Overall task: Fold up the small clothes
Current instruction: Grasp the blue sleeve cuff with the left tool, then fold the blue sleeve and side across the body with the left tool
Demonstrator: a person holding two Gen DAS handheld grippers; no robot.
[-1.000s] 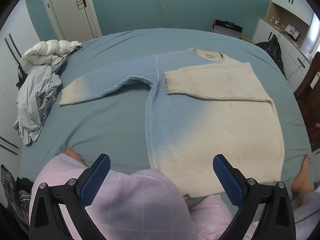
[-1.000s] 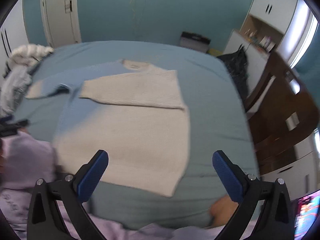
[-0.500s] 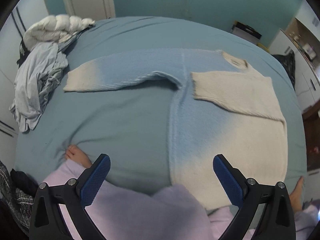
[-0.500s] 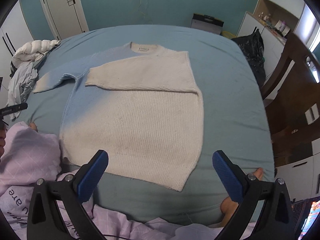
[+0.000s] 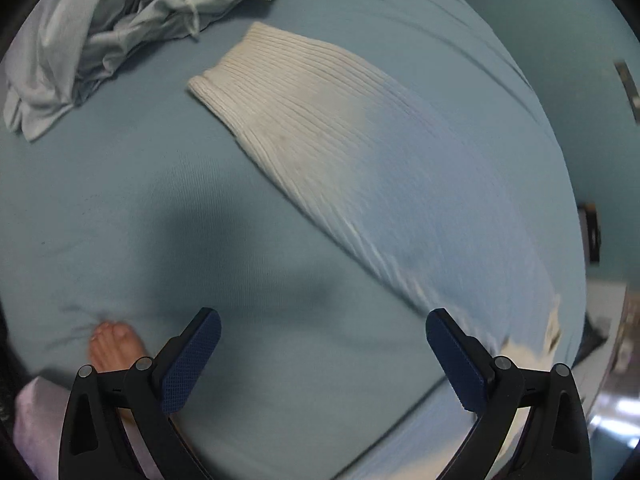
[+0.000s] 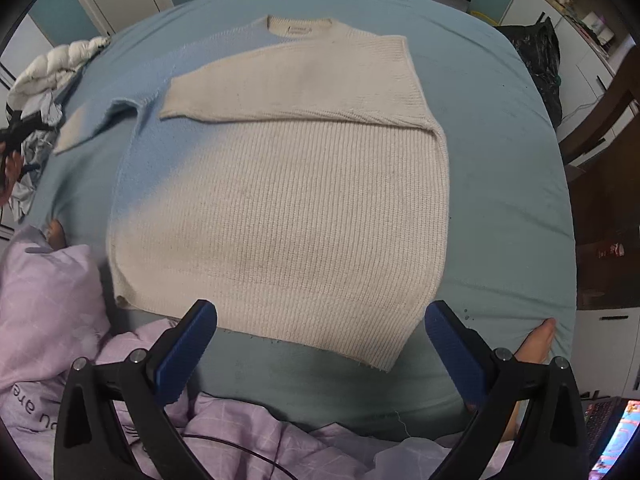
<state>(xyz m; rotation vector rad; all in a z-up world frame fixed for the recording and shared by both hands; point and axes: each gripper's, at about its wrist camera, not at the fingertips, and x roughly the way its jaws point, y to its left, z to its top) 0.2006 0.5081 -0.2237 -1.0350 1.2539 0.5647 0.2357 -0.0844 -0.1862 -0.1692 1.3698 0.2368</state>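
A cream and light-blue knit sweater [image 6: 288,200] lies flat on the blue bed [image 6: 500,184]. Its right sleeve [image 6: 288,84] is folded across the chest. Its left sleeve [image 5: 360,152] stretches out flat, cream cuff [image 5: 224,92] at the end, and also shows in the right wrist view [image 6: 92,124]. My left gripper [image 5: 322,354] is open and empty, low over the bed just short of the sleeve. My right gripper [image 6: 320,346] is open and empty above the sweater's hem. The left gripper shows small at the far left of the right wrist view [image 6: 18,132].
A pile of grey clothes [image 5: 120,20] lies beyond the cuff. A white puffy jacket [image 6: 56,68] lies at the bed's far left. My feet [image 5: 116,346] [image 6: 536,340] rest on the bed; lilac pyjama legs [image 6: 48,300] are near. A dark chair [image 6: 608,128] stands right.
My left gripper has swung left and dropped close over the outstretched sleeve. My right gripper has moved a little closer over the sweater body. Both stay open.
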